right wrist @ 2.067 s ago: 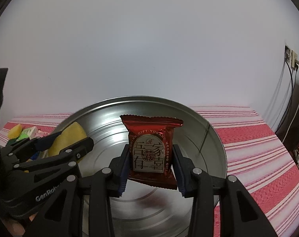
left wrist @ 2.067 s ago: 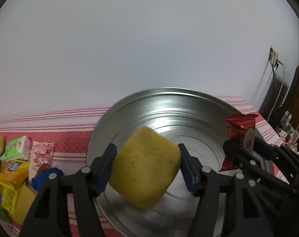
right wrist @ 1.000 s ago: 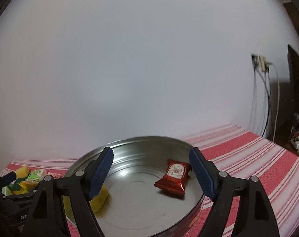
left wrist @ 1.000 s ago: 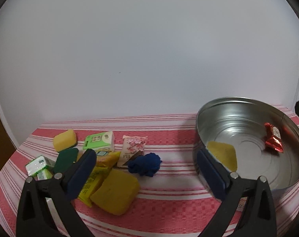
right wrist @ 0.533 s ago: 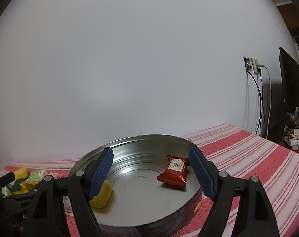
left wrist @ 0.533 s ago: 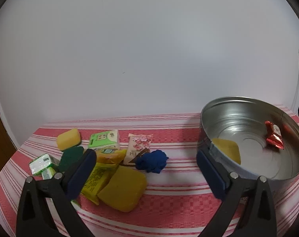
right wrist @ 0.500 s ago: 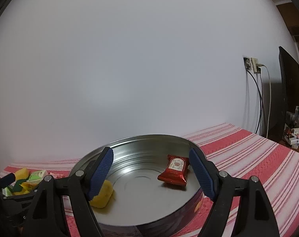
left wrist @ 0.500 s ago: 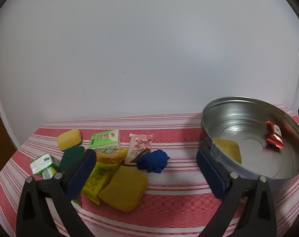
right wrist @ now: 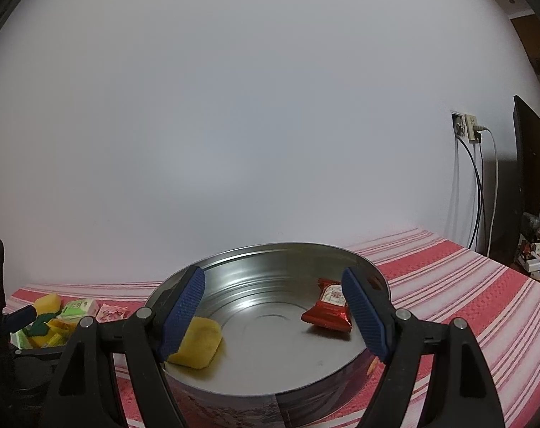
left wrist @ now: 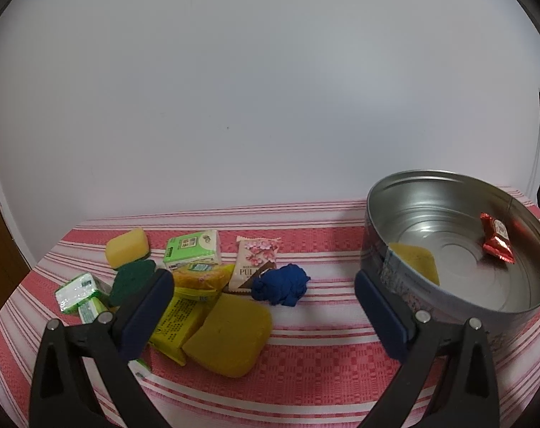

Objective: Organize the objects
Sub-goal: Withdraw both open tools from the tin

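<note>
A round metal tin stands on the red striped cloth. In it lie a yellow sponge and a red snack packet. My left gripper is open and empty, above the cloth between the tin and a pile of items. The pile holds a big yellow sponge, a blue cloth ball, a pink snack packet, green tissue packs and a dark green scrubber. My right gripper is open and empty, in front of the tin.
A white wall runs behind the table. A wall socket with cables and a dark screen are at the right. The table's left edge drops off beside the pile. The left gripper's body shows at the right wrist view's left.
Both grippers let go of the yellow sponge and the red packet in the tin, opened and pulled back. The left gripper swung left toward the pile; in the last half second it hardly moved.
</note>
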`<state>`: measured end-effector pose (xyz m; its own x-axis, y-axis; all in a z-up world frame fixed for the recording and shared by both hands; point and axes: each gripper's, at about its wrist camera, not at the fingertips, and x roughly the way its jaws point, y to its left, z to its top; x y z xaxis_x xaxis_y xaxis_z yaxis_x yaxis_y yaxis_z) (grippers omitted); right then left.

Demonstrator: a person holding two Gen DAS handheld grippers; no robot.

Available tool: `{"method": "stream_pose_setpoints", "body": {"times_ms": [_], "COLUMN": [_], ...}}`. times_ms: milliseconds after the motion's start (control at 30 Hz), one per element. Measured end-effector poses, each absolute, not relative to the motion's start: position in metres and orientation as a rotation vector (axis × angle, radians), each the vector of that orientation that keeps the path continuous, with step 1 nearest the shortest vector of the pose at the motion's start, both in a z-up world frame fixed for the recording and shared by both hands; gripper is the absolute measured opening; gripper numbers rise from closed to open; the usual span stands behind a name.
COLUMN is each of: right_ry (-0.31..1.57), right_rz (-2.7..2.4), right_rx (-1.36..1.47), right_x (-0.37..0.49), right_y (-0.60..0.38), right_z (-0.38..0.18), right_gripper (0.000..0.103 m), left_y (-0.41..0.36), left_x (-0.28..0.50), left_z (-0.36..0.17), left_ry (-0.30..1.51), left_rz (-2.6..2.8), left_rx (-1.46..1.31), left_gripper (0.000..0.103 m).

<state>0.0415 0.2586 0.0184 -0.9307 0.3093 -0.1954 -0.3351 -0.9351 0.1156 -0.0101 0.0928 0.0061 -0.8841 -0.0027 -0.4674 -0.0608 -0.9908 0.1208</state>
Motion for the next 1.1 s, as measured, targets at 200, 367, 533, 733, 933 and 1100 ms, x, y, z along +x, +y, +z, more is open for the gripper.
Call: {"method": "stream_pose_setpoints", "body": {"times_ms": [200,367,533,733,933,1100], "right_ry": [0.21,0.209,0.214,0.213,0.215,0.207], "right_rz": [2.804,2.811,2.813,2.813,2.812,2.81], "right_rx": [-0.248,-0.25,-0.247,-0.249,-0.252,-0.252], "right_x": [0.0427,0.0437,0.0441,0.0437,0.0428,0.0423], "right_y": [0.2565,0.2537,0.254,0.2531,0.2528,0.2523], "right_z": [0.0187,0.0199,0.0202,0.0195,0.0194,0.0194], "right_gripper": [0.081,0.081,0.081,0.081,0.081,0.081], "left_y": [0.0927,0.0908,0.0888,0.0878,0.088,0.0872], "left_x": [-0.0105,-0.0106,-0.0111,-0.0119,-0.0121,-0.0117], "left_z": [0.0062,0.0065,0.0064,0.0067,0.0067,0.006], "left_ry": [0.196,0.19,0.184,0.184,0.182,0.187], "left_rz": [3.014,3.01,3.009,3.007,3.009,3.005], "left_rx": [-0.753,-0.758,-0.765,-0.768,-0.767,-0.764], "left_gripper": [0.103,0.103,0.103,0.103,0.103,0.103]}}
